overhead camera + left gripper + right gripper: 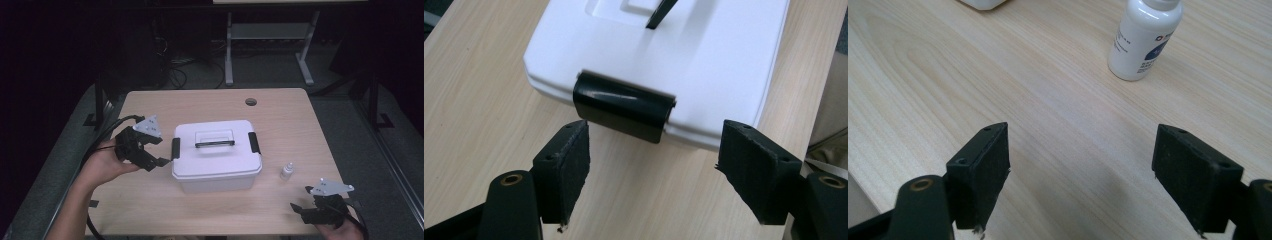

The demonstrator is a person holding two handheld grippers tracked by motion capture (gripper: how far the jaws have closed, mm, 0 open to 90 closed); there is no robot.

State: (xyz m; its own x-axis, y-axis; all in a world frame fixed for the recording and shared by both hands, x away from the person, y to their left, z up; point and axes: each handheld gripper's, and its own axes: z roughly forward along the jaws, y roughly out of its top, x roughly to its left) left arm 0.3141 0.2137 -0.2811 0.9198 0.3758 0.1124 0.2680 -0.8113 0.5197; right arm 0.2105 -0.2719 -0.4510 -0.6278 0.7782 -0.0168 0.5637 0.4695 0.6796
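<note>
A white plastic box (216, 160) with a closed lid, a black carry handle (215, 143) and black side latches stands in the middle of the wooden table. My left gripper (159, 150) hovers open just left of the box, its jaws pointing at the left latch (175, 148). In the left gripper view that latch (624, 106) lies just ahead of the open pads, untouched. A small white dropper bottle (286, 171) stands upright right of the box. My right gripper (299, 199) rests open near the front right edge, with the bottle (1144, 37) ahead of it.
The table (150, 200) has a round cable hole (251, 102) at the back. Cables trail from both grippers off the table's sides. Behind the table stand the legs of another desk (229, 50) on a dark floor.
</note>
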